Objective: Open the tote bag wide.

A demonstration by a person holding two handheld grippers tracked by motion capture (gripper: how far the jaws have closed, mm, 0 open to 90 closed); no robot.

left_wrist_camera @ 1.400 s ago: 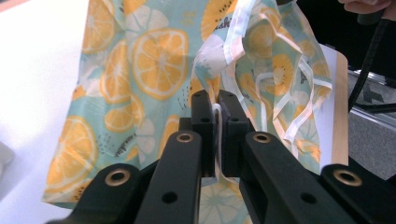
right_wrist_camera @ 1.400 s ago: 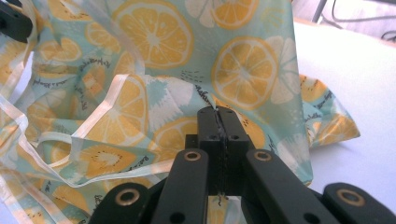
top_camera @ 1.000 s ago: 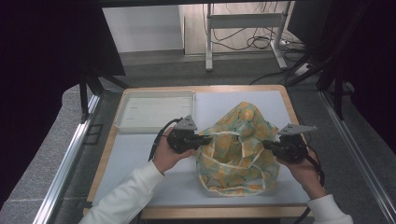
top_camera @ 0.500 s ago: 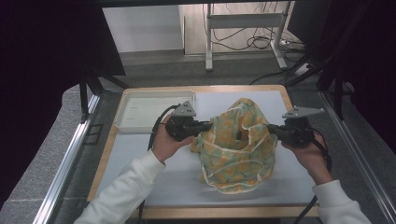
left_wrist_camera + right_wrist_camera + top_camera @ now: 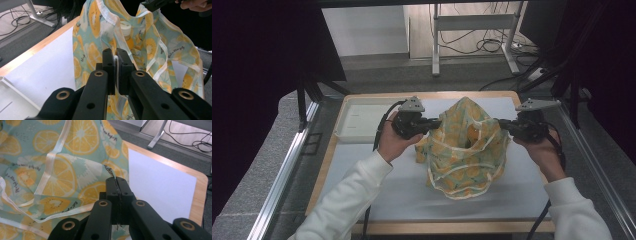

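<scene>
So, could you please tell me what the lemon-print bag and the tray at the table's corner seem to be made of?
The bag looks like thin matte woven cloth: it drapes in soft folds, with stitched pale edging. The tray seems to be smooth white plastic, judging by its moulded rim.

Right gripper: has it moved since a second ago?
Yes. The right gripper rose in the high view, toward the table's far edge, lifting the lemon-print bag.

**Even light on the worktop, darkness at the sides**

In the high view the worktop (image 5: 362, 170) is evenly and softly lit from above, with faint shadows, while both upper corners fall into near black. The picture is a little grainy. In both gripper views the black jaws up close look soft and blurred; the fruit-print cloth (image 5: 62, 170) reads sharper, without glare.
</scene>
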